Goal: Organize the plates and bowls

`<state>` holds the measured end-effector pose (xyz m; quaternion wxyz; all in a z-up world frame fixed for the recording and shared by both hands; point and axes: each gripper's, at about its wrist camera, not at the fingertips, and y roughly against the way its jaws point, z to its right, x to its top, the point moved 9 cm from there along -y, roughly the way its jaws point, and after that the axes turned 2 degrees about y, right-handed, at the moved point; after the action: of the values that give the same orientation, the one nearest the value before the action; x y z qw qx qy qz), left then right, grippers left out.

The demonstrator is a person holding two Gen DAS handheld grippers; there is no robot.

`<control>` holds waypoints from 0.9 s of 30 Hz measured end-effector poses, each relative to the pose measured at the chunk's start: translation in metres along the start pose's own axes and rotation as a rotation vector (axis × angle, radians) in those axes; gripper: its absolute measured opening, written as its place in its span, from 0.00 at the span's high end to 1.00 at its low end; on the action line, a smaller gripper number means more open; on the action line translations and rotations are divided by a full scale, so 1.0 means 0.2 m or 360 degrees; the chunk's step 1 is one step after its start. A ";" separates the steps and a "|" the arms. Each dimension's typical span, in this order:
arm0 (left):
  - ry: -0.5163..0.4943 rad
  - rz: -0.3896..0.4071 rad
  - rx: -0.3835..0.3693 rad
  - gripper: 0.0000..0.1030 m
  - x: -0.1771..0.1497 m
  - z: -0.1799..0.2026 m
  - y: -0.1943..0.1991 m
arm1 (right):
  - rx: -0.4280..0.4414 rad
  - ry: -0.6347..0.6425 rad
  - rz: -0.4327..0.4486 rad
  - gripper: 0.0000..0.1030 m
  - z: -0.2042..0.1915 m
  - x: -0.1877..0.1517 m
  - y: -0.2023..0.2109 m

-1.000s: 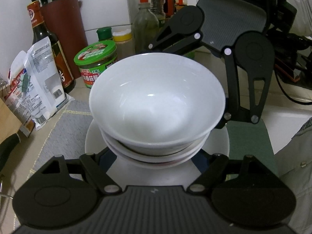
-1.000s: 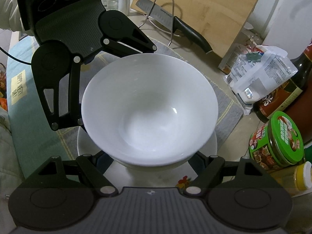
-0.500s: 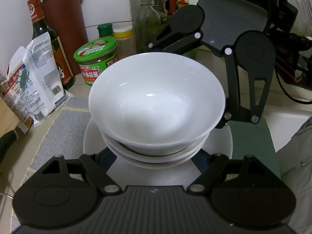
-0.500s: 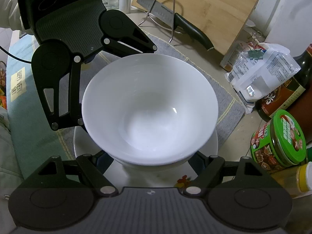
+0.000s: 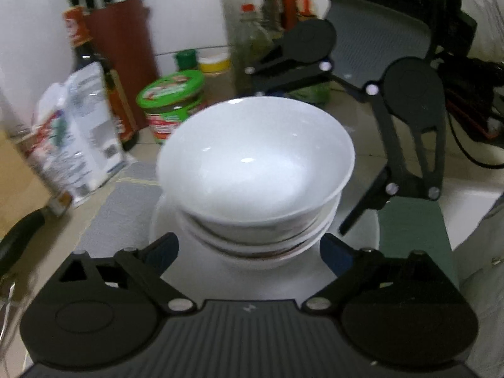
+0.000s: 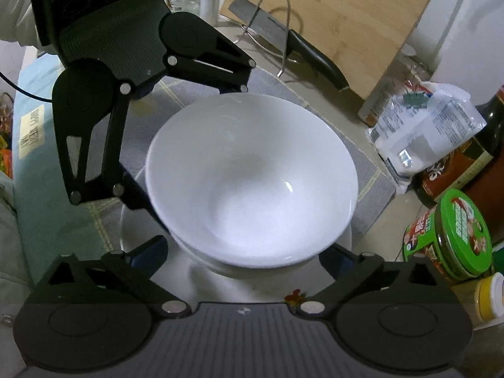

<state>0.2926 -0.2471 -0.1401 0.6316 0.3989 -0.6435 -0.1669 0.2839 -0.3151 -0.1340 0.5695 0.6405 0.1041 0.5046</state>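
Note:
A stack of nested white bowls (image 5: 255, 157) sits on a white plate (image 5: 195, 283) on a grey mat. My left gripper (image 5: 250, 252) faces the stack from one side. Its jaws are opening, with the base of the stack between the blue pads (image 5: 163, 252) and no pad pressing on it. From the opposite side, my right gripper (image 6: 244, 255) straddles the same bowls (image 6: 252, 173). Its jaws are also opening, with the pads clear of the stack. A red flower print shows on the plate (image 6: 220, 286).
A green-lidded jar (image 5: 171, 100), a dark sauce bottle (image 5: 82, 50), a plastic bag (image 5: 78, 132) and a knife block (image 5: 123, 47) crowd one side. A knife (image 6: 299, 50) on a wire stand leans by a wooden board (image 6: 346, 15). A green cloth (image 5: 412, 226) lies beside the mat.
Both grippers' fingers have spread apart from the base of the bowl stack. The stack stays on the plate. The left view has shifted slightly.

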 end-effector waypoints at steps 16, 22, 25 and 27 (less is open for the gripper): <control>0.0610 0.0338 0.0731 0.01 -0.08 0.09 0.50 | -0.0228 -0.0455 -0.0004 0.00 -0.13 -0.01 0.27; 0.0843 0.0221 0.0829 0.01 -0.15 0.19 0.57 | -0.0620 -0.1120 -0.0181 0.00 -0.16 -0.08 0.30; 0.0931 0.0146 0.0886 0.01 -0.20 0.21 0.61 | -0.0731 -0.1322 -0.0189 0.00 -0.24 -0.11 0.31; 0.1021 0.0147 0.0855 0.01 -0.24 0.22 0.65 | -0.0770 -0.1413 -0.0169 0.00 -0.32 -0.12 0.32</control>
<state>0.2060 -0.1448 -0.0859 0.6803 0.5519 -0.4521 0.1680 0.1949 -0.3128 -0.1023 0.7157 0.6368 -0.2356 0.1637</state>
